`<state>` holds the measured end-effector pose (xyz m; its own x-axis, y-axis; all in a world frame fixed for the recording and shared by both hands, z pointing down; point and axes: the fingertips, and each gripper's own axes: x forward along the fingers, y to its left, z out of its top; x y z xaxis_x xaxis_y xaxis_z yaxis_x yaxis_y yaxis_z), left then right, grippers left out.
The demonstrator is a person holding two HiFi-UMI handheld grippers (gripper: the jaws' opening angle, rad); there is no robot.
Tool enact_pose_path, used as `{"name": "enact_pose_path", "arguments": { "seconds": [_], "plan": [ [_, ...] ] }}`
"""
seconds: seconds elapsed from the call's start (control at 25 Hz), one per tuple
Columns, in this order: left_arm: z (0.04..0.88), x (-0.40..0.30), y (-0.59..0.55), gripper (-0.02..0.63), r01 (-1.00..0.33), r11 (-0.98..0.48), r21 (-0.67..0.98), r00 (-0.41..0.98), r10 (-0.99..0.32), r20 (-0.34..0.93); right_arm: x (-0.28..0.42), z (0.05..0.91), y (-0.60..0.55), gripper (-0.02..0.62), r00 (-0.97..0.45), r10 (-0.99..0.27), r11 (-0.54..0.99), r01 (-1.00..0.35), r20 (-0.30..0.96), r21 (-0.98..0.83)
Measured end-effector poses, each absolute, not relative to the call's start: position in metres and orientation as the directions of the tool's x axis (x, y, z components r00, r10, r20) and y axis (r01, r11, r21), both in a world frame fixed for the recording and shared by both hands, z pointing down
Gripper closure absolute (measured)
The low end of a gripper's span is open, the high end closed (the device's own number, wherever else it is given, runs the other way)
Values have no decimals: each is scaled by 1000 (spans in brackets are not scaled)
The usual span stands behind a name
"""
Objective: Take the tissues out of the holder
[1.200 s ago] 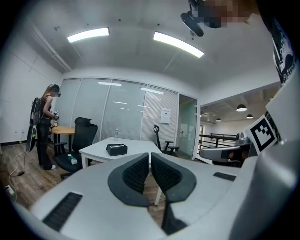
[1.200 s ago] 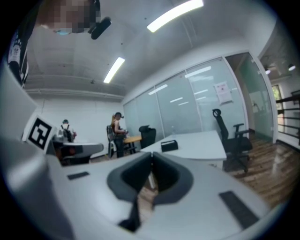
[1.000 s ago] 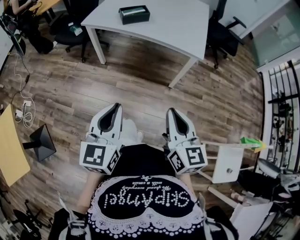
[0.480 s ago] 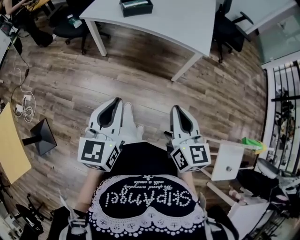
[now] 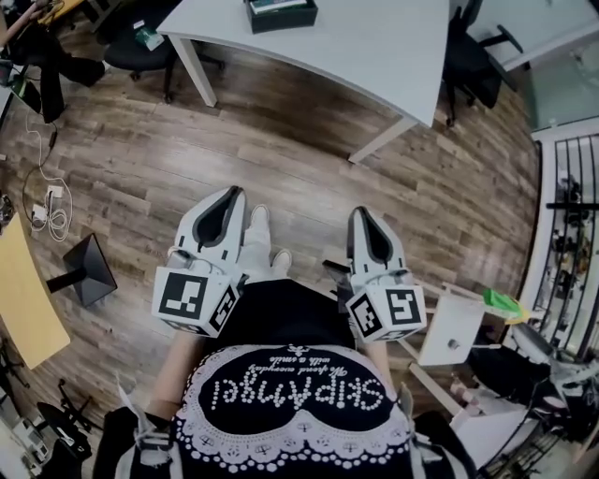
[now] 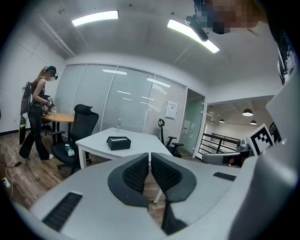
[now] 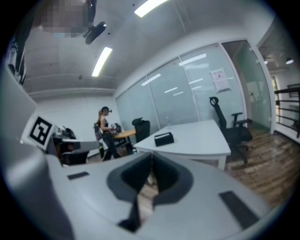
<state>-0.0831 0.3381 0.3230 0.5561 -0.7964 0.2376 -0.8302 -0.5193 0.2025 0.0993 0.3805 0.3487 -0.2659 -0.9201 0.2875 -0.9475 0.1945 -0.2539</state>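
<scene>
A black tissue holder (image 5: 281,13) stands on the white table (image 5: 374,56) at the top of the head view, far ahead of both grippers. It also shows in the left gripper view as the holder (image 6: 118,142) and in the right gripper view as the holder (image 7: 164,138), small and distant. The tissues themselves are too small to make out. My left gripper (image 5: 229,193) and right gripper (image 5: 361,213) are held side by side over the wooden floor, pointing at the table. Both are shut with nothing in them.
Black office chairs (image 5: 473,65) stand around the table. A person (image 6: 35,117) stands at a wooden desk far left. A black stand (image 5: 84,271) and cables lie on the floor at left. A white stool (image 5: 449,327) and a railing (image 5: 571,224) are at right.
Both grippers have been carried forward toward the table, which now looks larger and nearer. The jaws have stayed shut and empty.
</scene>
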Motion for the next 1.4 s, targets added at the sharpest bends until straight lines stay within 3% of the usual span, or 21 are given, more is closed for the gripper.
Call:
{"name": "enact_pose_path", "arguments": {
  "seconds": [0.6,1.4],
  "plan": [
    [320,-136,224,571,-801,-578,156,598,-769,224,52,343,276,561,-226,-935,160,-957,274,-242],
    [338,-157,181,571,-869,-462,177,495,-821,284,43,358,214,561,-312,-883,235,-940,350,-246]
  ]
}}
